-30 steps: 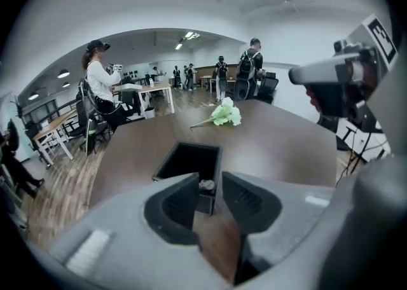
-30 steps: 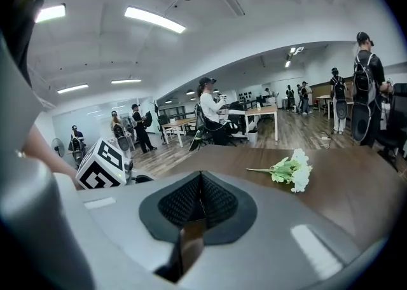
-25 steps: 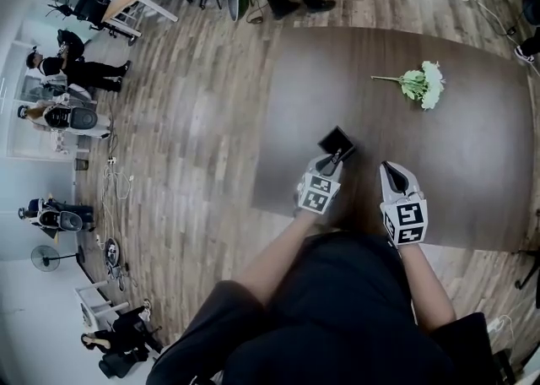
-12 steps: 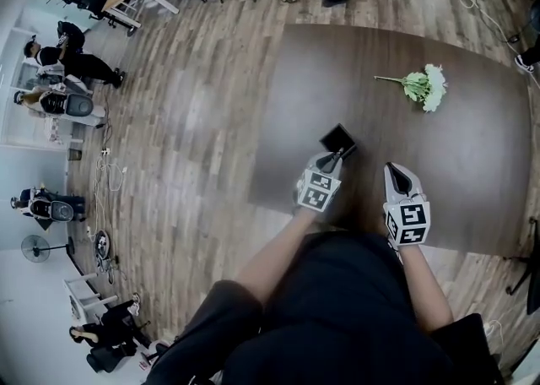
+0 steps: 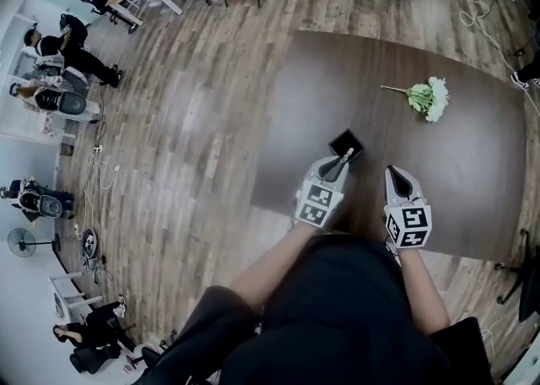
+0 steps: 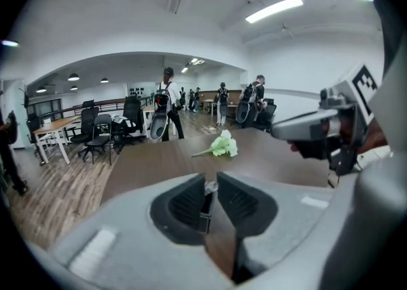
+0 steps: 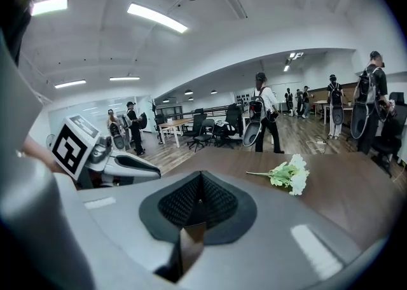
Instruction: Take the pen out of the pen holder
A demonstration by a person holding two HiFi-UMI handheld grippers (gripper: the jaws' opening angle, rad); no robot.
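Observation:
A small black square pen holder point(image 5: 346, 142) stands on the dark wooden table point(image 5: 472, 172). My left gripper point(image 5: 339, 164) hangs just on the near side of it and above it. Its jaws have just been closing and now grip a dark pen point(image 5: 345, 157), which slants up between them over the holder. In the left gripper view the pen point(image 6: 205, 209) is pinched between the two pads of the left gripper point(image 6: 210, 184). My right gripper point(image 5: 394, 174) sits to the right, shut with nothing in it point(image 7: 200, 177), and it touches neither the pen nor the holder.
A bunch of pale green and white flowers point(image 5: 426, 96) lies on the far right of the table point(image 6: 222, 145) point(image 7: 286, 174). The table's near edge runs just below both grippers. Office chairs, desks and several people stand on the wooden floor beyond.
The left gripper's jaws have closed on the pen, and the gripper has risen with it, drawing the pen up over the holder. The right gripper has barely shifted.

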